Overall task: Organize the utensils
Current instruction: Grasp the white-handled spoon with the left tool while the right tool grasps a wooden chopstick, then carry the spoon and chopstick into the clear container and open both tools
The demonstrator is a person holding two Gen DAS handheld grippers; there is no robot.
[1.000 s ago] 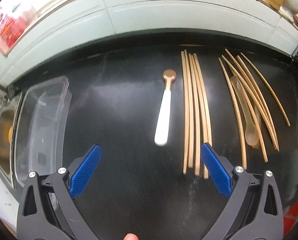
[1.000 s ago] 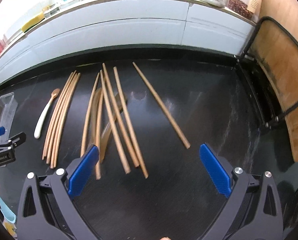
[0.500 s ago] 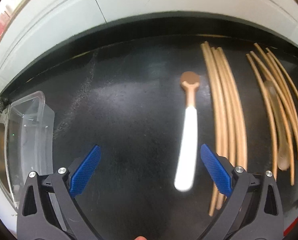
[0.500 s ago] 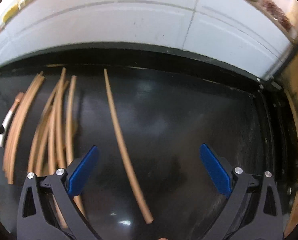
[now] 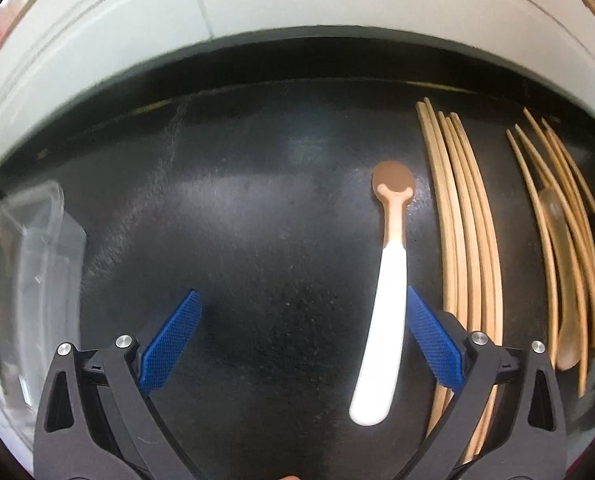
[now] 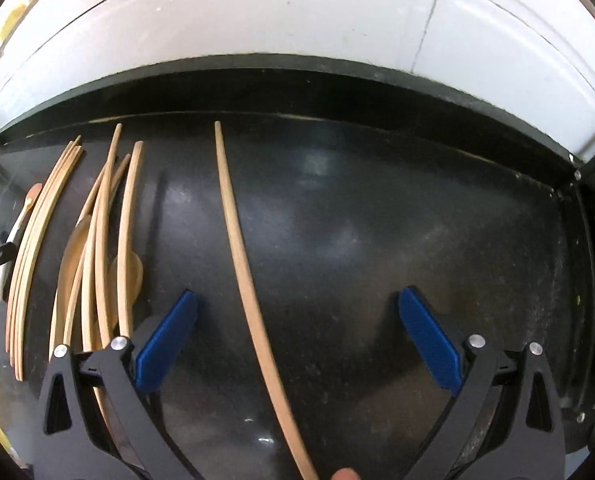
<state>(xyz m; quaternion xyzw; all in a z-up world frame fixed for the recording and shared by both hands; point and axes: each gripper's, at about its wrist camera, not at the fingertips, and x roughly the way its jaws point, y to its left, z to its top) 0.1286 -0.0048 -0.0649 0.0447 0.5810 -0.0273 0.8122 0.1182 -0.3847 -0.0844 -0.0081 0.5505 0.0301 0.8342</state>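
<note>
Now spoon between spread left tongs, unheld

Lone chopstick between spread right tool fingers

We are looking at a glossy black counter reflecting pale light. White wall tiles are running along behind it, and a dark metal frame is edging its right side.
</note>
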